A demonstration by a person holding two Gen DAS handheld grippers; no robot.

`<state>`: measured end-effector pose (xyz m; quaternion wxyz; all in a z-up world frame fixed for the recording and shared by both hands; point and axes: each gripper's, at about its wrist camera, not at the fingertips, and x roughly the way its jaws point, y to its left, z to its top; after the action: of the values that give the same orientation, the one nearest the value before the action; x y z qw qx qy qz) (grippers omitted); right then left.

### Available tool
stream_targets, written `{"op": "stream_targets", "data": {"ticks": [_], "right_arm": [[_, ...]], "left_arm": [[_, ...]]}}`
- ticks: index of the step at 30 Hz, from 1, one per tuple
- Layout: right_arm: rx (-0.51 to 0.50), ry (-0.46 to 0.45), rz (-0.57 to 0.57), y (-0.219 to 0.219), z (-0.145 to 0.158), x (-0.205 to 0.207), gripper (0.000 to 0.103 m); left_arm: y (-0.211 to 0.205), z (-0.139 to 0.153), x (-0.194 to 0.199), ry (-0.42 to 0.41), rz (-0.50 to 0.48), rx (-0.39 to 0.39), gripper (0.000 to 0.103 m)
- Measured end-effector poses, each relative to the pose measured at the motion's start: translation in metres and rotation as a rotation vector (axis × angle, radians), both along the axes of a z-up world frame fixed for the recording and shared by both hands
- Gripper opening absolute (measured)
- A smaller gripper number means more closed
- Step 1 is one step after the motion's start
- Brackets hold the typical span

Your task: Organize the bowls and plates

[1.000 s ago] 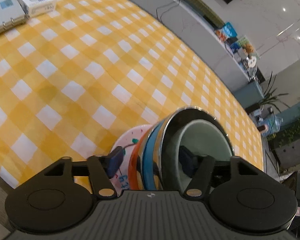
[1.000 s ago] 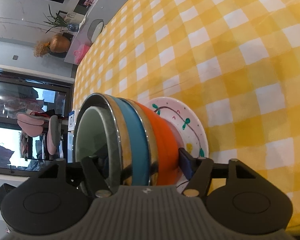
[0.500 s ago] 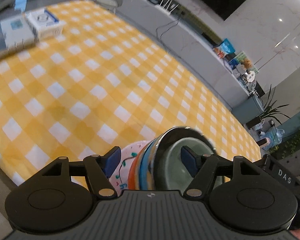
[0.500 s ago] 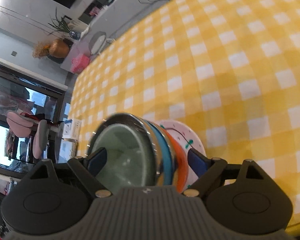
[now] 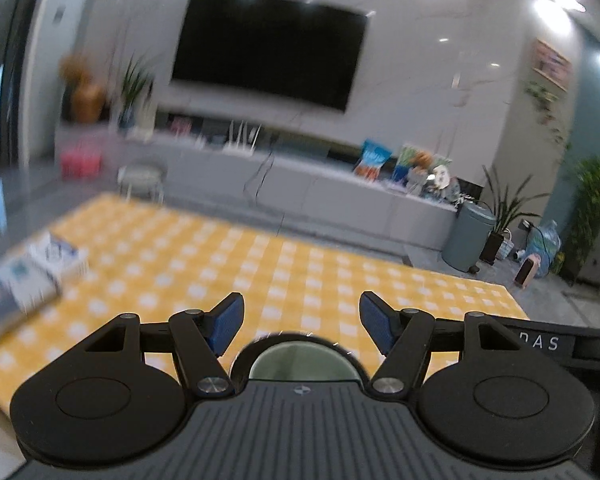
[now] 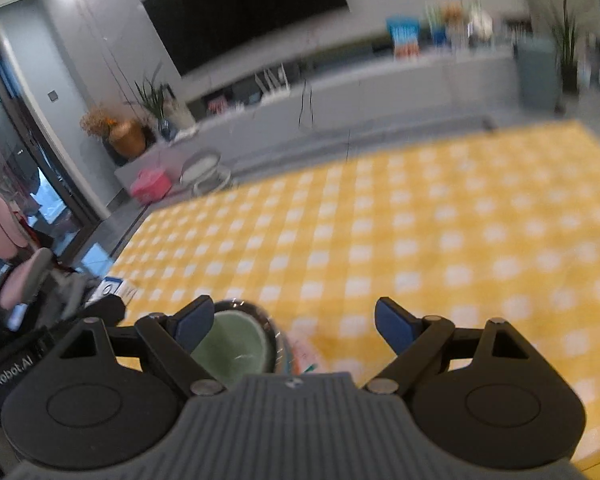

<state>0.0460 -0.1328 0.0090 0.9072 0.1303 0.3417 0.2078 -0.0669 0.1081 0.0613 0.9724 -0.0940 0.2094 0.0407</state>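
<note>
Both grippers agape — left gripper (image 5: 301, 322) | right gripper (image 6: 294, 326) | bowl stack (image 6: 236, 346) below.

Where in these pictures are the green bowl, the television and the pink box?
green bowl (image 6: 232, 346): right wrist view, on its pale green inside.
television (image 5: 268, 48): left wrist view, on the middle of the dark screen.
pink box (image 6: 150, 186): right wrist view, on its front face.
</note>
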Motion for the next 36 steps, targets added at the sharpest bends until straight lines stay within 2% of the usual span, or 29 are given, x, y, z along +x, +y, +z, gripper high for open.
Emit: {"op": "stream_targets", "data": {"ticks": [5,7,9,13,17,19,24,36], "right_arm": [[-0.085,-0.161,-0.028,-0.021,0.014,-0.039,0.091],[-0.117,-0.213,-0.039,-0.03,0.013,-0.055,0.092],[-0.138,-0.245,-0.056,-0.04,0.01,-0.068,0.093],[-0.162,-0.265,-0.09,-0.05,-0.001,-0.095,0.094],[-0.174,-0.269,-0.128,-0.056,-0.02,-0.117,0.094],[-0.21,-0.277,-0.143,-0.056,-0.032,-0.125,0.094],[-0.237,-0.231,-0.145,-0.055,-0.054,-0.124,0.094],[-0.252,-0.167,-0.166,-0.057,-0.084,-0.107,0.094]], "left_arm": [[-0.039,0.007,-0.026,-0.076,-0.049,0.17,0.078],[-0.052,0.004,-0.035,-0.078,-0.062,0.229,0.079],[-0.062,0.0,-0.04,-0.062,-0.075,0.256,0.079],[-0.07,-0.012,-0.044,-0.004,-0.089,0.227,0.079],[-0.072,-0.032,-0.04,0.126,-0.131,0.175,0.079],[-0.073,-0.041,-0.036,0.174,-0.129,0.183,0.079],[-0.079,-0.056,-0.032,0.227,-0.125,0.225,0.079],[-0.071,-0.081,-0.02,0.342,-0.116,0.197,0.079]]}}
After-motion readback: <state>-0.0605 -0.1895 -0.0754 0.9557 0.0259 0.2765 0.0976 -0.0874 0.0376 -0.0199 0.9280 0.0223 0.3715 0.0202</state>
